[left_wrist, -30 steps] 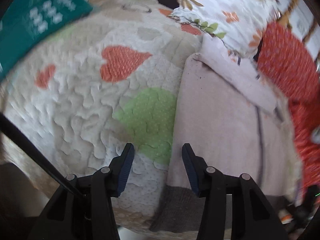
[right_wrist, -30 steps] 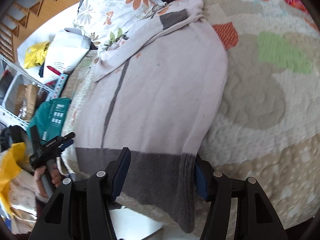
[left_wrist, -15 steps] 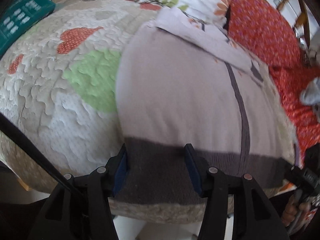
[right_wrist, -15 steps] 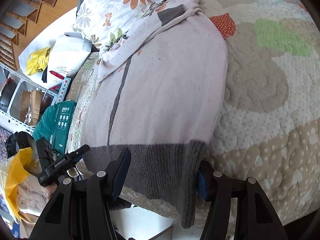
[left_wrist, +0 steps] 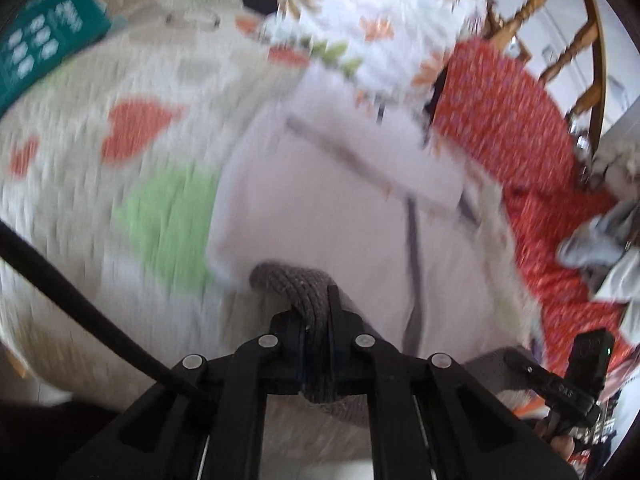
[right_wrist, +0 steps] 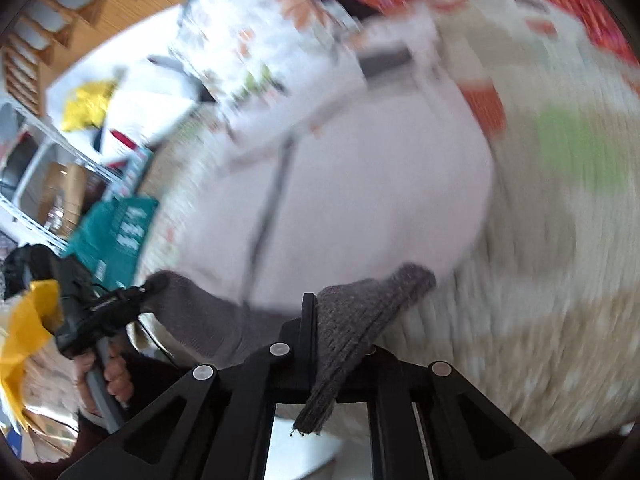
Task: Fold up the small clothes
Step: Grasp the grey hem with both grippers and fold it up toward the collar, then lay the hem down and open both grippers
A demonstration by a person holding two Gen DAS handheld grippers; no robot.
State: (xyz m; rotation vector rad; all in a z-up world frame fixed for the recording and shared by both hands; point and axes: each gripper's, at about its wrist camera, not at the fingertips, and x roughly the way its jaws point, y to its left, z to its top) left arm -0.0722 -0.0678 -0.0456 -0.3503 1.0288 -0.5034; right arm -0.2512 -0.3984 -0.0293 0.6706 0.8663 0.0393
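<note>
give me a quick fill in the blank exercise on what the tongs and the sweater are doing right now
1. Both tongs are shut on the sweater's grey ribbed ____.
2. The sweater lies on a quilt patterned with green and ____ hearts.
3. The left tongs grip the hem's left corner; the right tongs grip its ____ corner.
4. Beyond the sweater's collar lies a ____-print pillow.

Missing words: hem; orange; right; floral

Bright, even daylight; heavy motion blur smears both fisheye views, edges bowed and vignetted; only near black fingers (left_wrist: pixel 335 304) sharp.
</note>
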